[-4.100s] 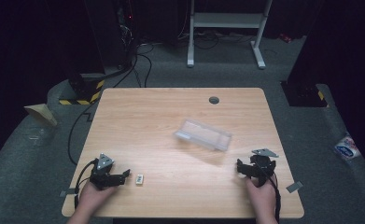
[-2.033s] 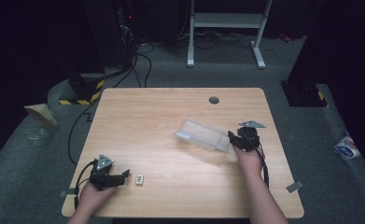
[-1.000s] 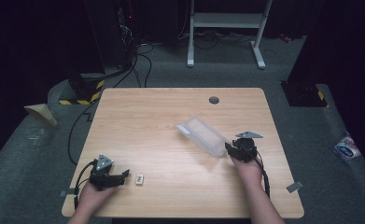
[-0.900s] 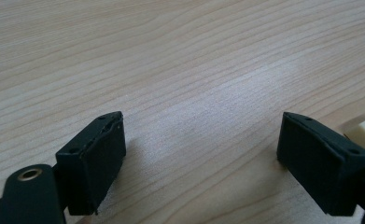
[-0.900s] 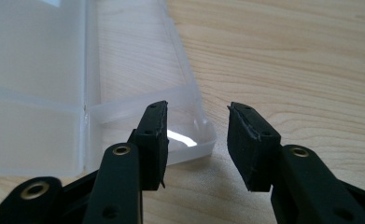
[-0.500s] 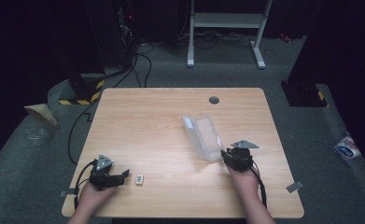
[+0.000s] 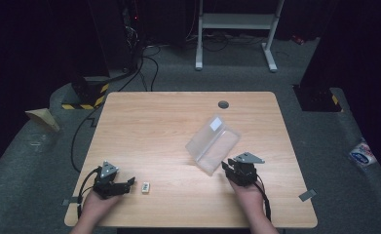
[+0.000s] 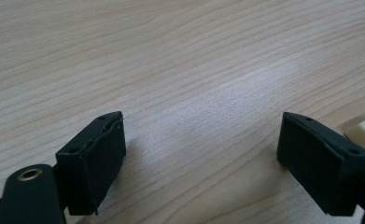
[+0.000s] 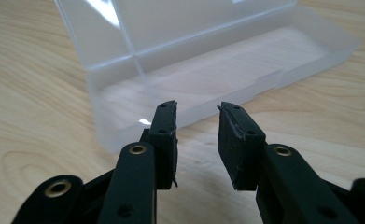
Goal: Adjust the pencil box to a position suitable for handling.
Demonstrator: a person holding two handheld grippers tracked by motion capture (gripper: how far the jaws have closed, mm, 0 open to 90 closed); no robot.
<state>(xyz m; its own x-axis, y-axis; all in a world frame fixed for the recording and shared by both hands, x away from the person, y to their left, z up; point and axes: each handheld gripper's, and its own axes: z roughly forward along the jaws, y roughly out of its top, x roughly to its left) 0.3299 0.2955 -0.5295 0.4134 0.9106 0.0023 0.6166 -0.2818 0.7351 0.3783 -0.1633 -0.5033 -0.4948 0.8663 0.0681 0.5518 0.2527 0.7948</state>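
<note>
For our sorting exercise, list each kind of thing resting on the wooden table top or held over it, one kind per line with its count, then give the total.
Clear plastic box, lid open: 1
Small cream block: 1
Hand-held black grippers: 2 (left gripper, right gripper)
Total: 4

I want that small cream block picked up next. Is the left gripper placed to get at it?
Probably yes: the left gripper lies open on the table, the small cream block just beyond its jaws, nothing between.
</note>
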